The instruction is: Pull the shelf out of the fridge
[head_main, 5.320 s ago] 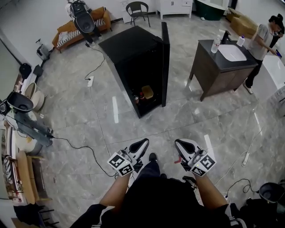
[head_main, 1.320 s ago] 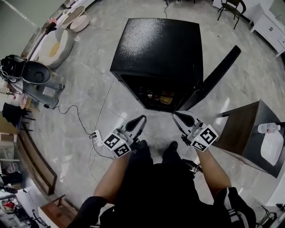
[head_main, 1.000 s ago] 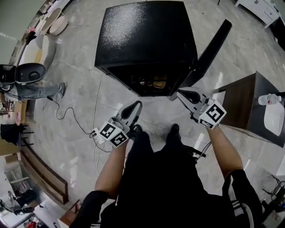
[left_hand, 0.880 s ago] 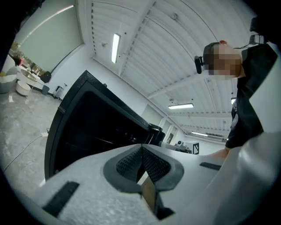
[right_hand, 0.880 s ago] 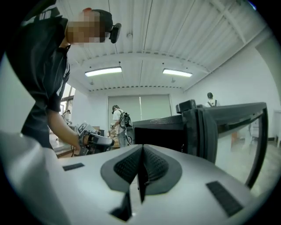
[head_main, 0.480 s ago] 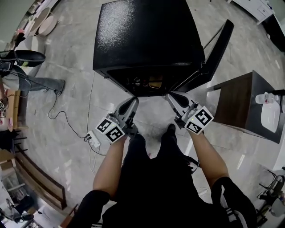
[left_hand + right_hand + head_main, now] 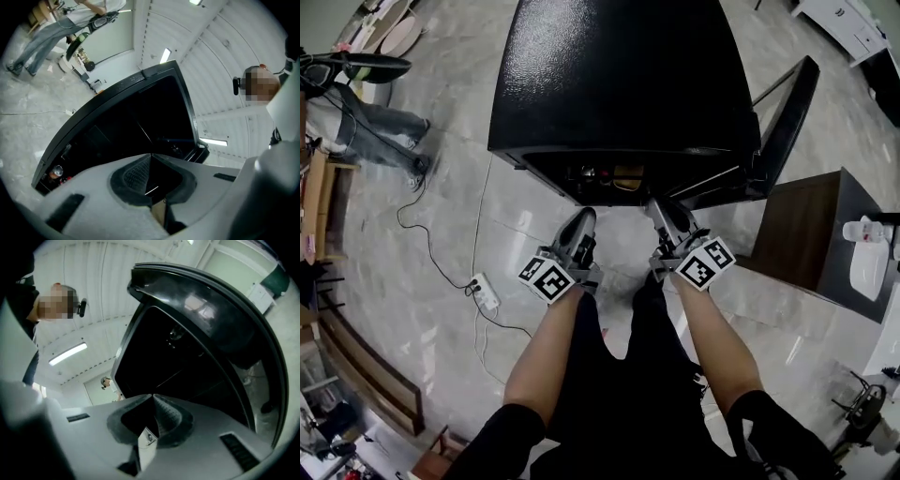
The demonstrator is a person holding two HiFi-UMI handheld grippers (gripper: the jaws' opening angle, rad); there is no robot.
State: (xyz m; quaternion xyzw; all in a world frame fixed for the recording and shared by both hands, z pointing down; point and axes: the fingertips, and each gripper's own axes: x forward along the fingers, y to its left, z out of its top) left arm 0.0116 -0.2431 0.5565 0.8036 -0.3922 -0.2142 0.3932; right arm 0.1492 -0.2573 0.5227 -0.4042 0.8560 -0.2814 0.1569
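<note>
A small black fridge (image 7: 623, 80) stands on the floor in front of me, its door (image 7: 778, 141) swung open to the right. Its dark inside shows a thin strip with a can and a yellow item (image 7: 628, 172) low down; the shelf itself I cannot make out. My left gripper (image 7: 579, 225) is shut and empty, just short of the opening. My right gripper (image 7: 664, 214) is shut and empty too, near the lower right of the opening. In the left gripper view the fridge (image 7: 126, 126) fills the middle with a can (image 7: 57, 170) at lower left. The right gripper view faces the fridge's dark inside (image 7: 183, 362).
A dark wooden cabinet (image 7: 806, 239) with a white basin (image 7: 867, 258) stands at the right, close to the open door. A power strip (image 7: 484, 292) and its cable lie on the marble floor at left. A person's legs (image 7: 380, 141) are at the upper left.
I have stepped closer to the fridge. Both grippers have come forward and inward to the mouth of the opening. Their jaws stay shut.
</note>
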